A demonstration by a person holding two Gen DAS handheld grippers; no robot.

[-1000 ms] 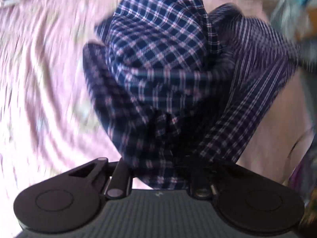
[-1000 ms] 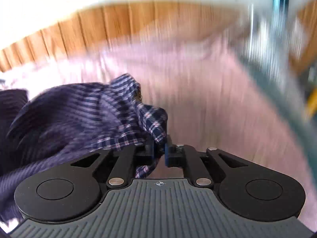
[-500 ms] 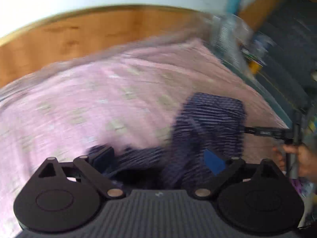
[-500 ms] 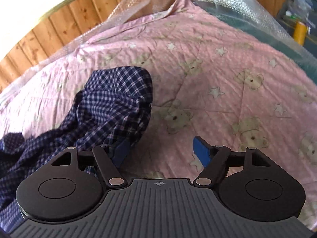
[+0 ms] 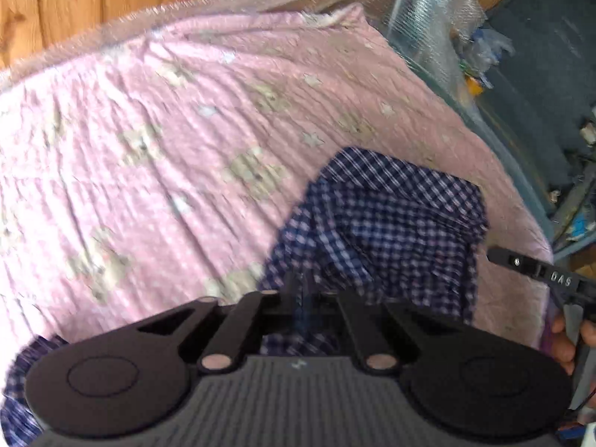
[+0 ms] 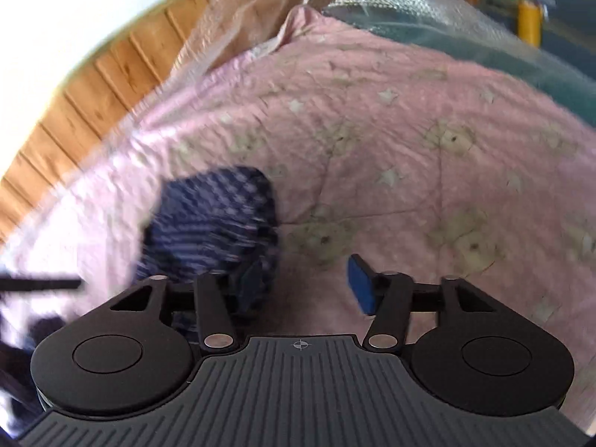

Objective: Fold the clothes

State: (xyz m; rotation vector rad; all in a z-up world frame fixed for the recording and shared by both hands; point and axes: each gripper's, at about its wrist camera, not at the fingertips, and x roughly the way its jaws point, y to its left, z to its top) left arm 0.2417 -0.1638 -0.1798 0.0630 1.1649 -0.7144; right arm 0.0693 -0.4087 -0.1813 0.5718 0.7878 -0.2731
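Left gripper point(image 5: 303, 294) clamps the checked shirt point(image 5: 387, 219) on the pink bedspread point(image 5: 149, 141); right gripper point(image 6: 305, 283) fingers apart beside it.

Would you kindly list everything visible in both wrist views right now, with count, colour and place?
Checked shirt: one, navy and white, crumpled on the quilt.
Quilt: one, pink with bears and stars, covering the bed.
Wood panelling: orange-brown, behind the bed.
Bubble wrap: clear, at the bed's far edge.
Yellow container: one, far right background.
Left gripper: black, shut on the checked shirt.
Right gripper: black with blue pads, open.
Hand: one, holding the right gripper.
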